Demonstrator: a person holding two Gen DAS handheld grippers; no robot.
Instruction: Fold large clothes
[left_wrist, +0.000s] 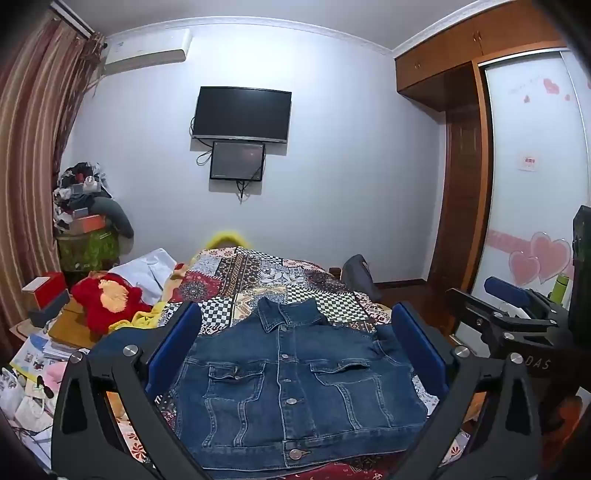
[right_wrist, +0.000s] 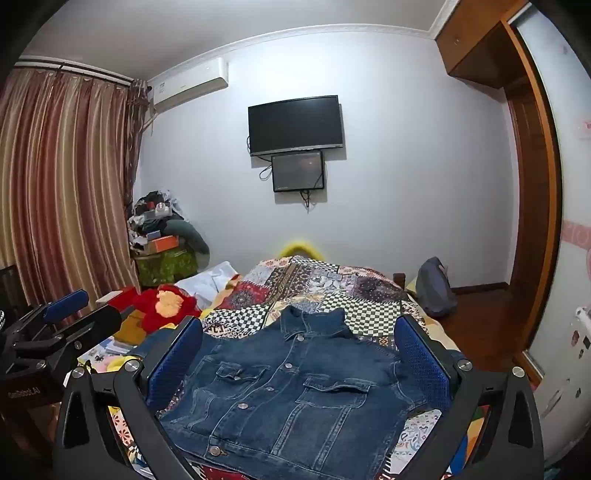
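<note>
One denim jacket (left_wrist: 295, 387) lies buttoned and front-up on the patchwork quilt (left_wrist: 280, 277), collar away from the tongs. It shows between the spread jaws of the left gripper (left_wrist: 295, 343) and of the right gripper (right_wrist: 299, 350); both stand wide open above it, holding nothing. Left of the tongs, a red plush toy (left_wrist: 107, 302) lies beside scattered papers (left_wrist: 33, 354). Beyond, a green box (left_wrist: 88, 247) carries heaped clothes. Ahead, a TV (left_wrist: 242, 114) hangs on the wall; a wardrobe (left_wrist: 461, 55) stands right.
</note>
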